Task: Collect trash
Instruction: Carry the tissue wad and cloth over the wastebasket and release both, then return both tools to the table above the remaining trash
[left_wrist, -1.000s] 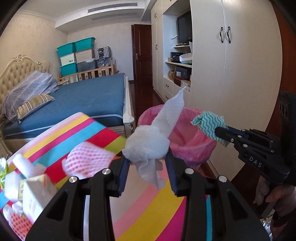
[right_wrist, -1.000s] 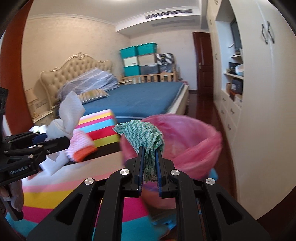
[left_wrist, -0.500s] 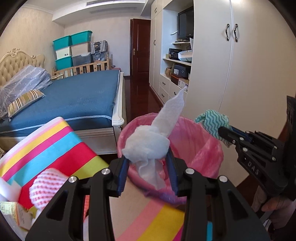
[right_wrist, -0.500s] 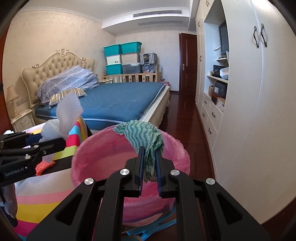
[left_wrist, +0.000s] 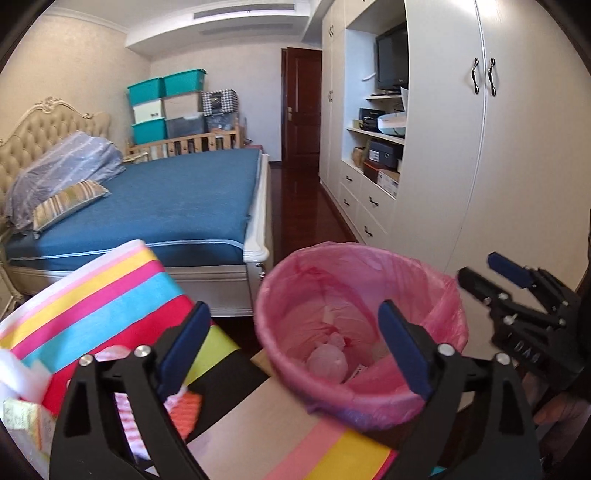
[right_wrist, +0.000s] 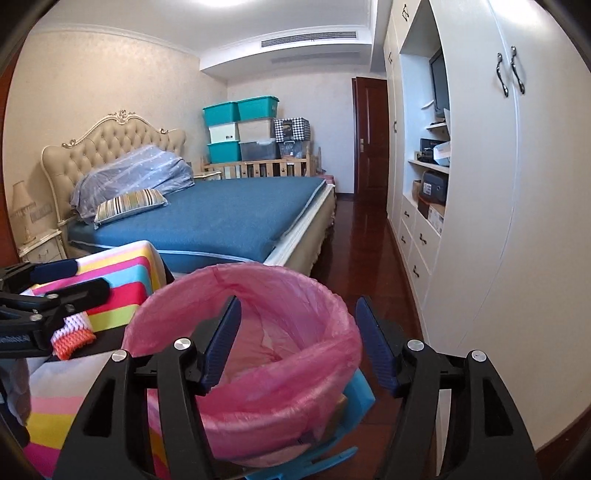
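Jaws on both grippers stand spread wide and hold nothing: the left gripper (left_wrist: 295, 343) and right gripper (right_wrist: 297, 341) both hang over the pink-lined trash bin (right_wrist: 325, 302). Crumpled trash (left_wrist: 328, 360) lies at the bin's bottom. White lettering on the right gripper's body is too blurred to read.

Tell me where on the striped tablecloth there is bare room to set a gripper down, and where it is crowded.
Bare: the pale and striped stretch of tablecloth between the left gripper and the pink-lined bin. Crowded: the left edge, with the red-and-white foam net, a box and white foam.
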